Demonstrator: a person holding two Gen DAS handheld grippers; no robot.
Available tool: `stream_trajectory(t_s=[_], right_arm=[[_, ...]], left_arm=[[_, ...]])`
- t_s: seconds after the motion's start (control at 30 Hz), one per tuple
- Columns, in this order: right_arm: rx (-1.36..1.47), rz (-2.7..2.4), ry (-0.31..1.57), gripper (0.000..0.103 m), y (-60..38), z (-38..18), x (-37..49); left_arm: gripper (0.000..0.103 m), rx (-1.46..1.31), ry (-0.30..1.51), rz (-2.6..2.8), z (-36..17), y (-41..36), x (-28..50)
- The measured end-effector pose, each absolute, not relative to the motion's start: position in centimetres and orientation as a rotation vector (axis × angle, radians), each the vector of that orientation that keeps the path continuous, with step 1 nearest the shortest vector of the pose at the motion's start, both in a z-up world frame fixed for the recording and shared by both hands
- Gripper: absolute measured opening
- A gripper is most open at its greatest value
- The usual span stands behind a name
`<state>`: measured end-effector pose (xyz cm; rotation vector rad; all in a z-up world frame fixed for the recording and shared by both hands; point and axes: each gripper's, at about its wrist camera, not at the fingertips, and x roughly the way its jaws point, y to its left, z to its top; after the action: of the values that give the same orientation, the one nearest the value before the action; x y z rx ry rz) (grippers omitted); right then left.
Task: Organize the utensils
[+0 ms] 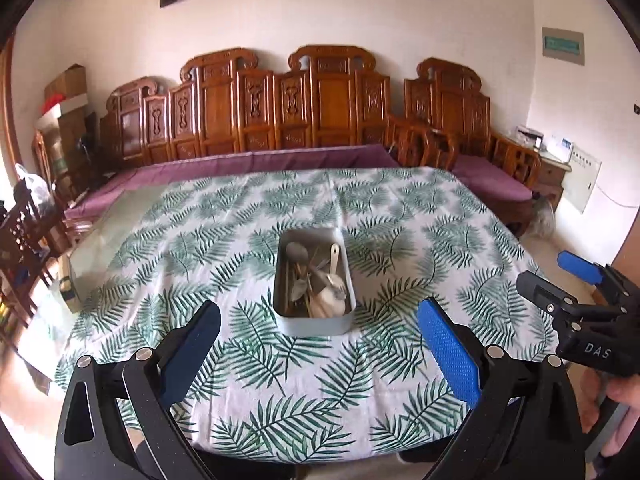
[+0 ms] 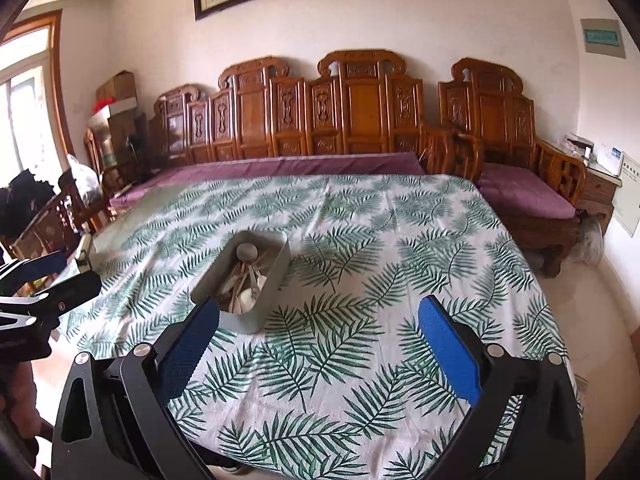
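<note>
A grey rectangular container (image 1: 316,322) stands in the middle of the leaf-patterned tablecloth (image 1: 248,368), holding several utensils (image 1: 320,280): spoons, a white scoop and chopsticks. My left gripper (image 1: 320,316) hovers above the near side of the table, open, with nothing between its blue pads. In the right wrist view the same container (image 2: 244,320) lies ahead and to the left with its utensils (image 2: 246,280). My right gripper (image 2: 322,316) is open wide and empty. Each gripper shows at the edge of the other's view: the right one (image 1: 560,280), the left one (image 2: 64,276).
A carved wooden bench (image 1: 280,120) with purple cushions (image 1: 256,162) runs behind the table. Boxes (image 1: 66,92) are stacked at the back left. A wooden chair (image 2: 48,224) stands left of the table. A hand (image 1: 616,400) holds the right gripper's handle.
</note>
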<state>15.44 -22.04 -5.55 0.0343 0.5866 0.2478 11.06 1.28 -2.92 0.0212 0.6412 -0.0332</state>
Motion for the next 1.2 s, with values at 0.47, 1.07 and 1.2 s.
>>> stream_trajectory(t_s=[0.47,1.07,1.2], right_arm=[[0.04,0.266,0.414,0.1,-22.0,1.6,11.1],[0.037,0.243,0.344,0.1,-22.2,4.3,8.8],[0.039,0.239,0.347,0.1,-22.2,4.3,8.9]], left_arm=[[0.095,0.025,0.513,-0.023,2.2,0.3,8.0],[0.095,0.01,0.422,-0.006,4.9,1.1,5.2],[0.095,0.012,0.422,-0.008,4.9,1.1,5.1]])
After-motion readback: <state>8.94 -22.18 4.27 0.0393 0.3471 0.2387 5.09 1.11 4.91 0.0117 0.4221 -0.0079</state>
